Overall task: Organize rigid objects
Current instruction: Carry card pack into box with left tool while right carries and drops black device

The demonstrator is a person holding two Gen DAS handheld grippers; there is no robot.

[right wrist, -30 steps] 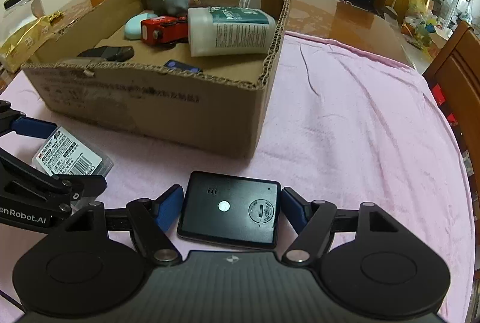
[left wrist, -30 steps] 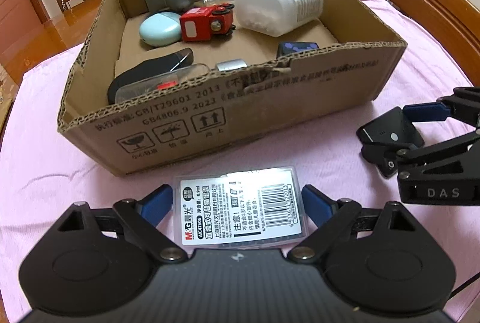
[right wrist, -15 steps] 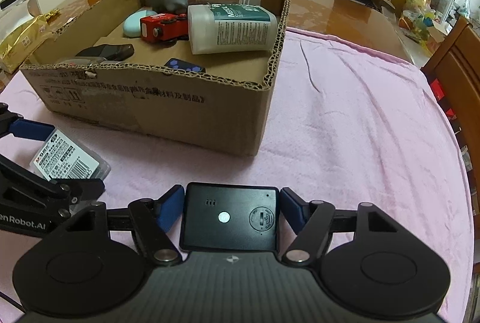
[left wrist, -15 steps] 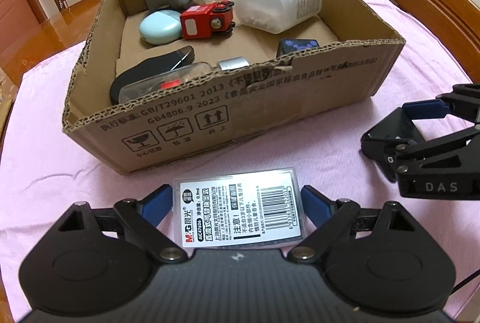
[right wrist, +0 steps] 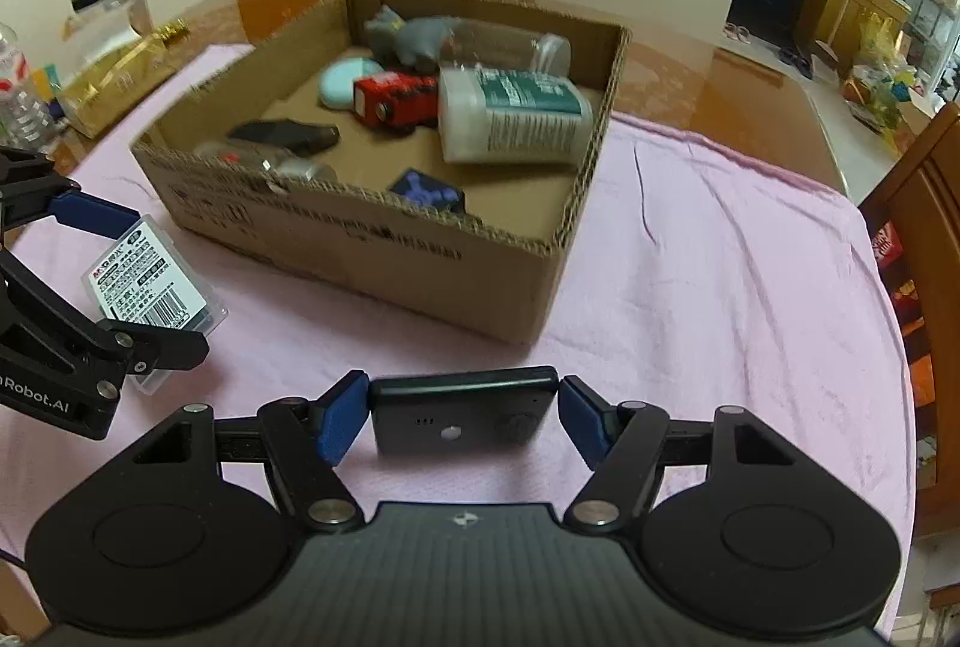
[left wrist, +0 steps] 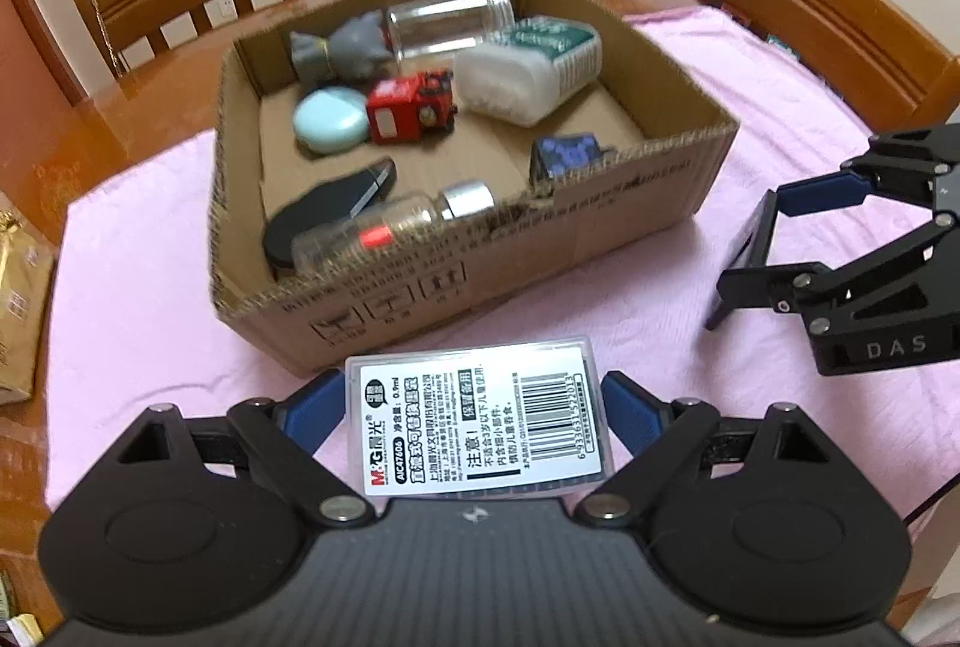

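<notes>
Left gripper (left wrist: 474, 410): clamping clear plastic labelled case (left wrist: 480, 416), near edge hidden at 6 o'clock.
Right gripper (right wrist: 462, 416): pinching flat black rectangular device (right wrist: 459, 413), underside hidden.
Open cardboard box (left wrist: 540, 251): sitting at 12 o'clock, contents blurring.

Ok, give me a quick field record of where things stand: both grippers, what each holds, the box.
left gripper: shut on clear labelled case, lifted, in front of box
right gripper: shut on black flat device, raised off the pink cloth
cardboard box: open top, on cloth
box contents: red toy truck, white bottle, clear jar, grey figure, others
next (guess): drop both into box
</notes>
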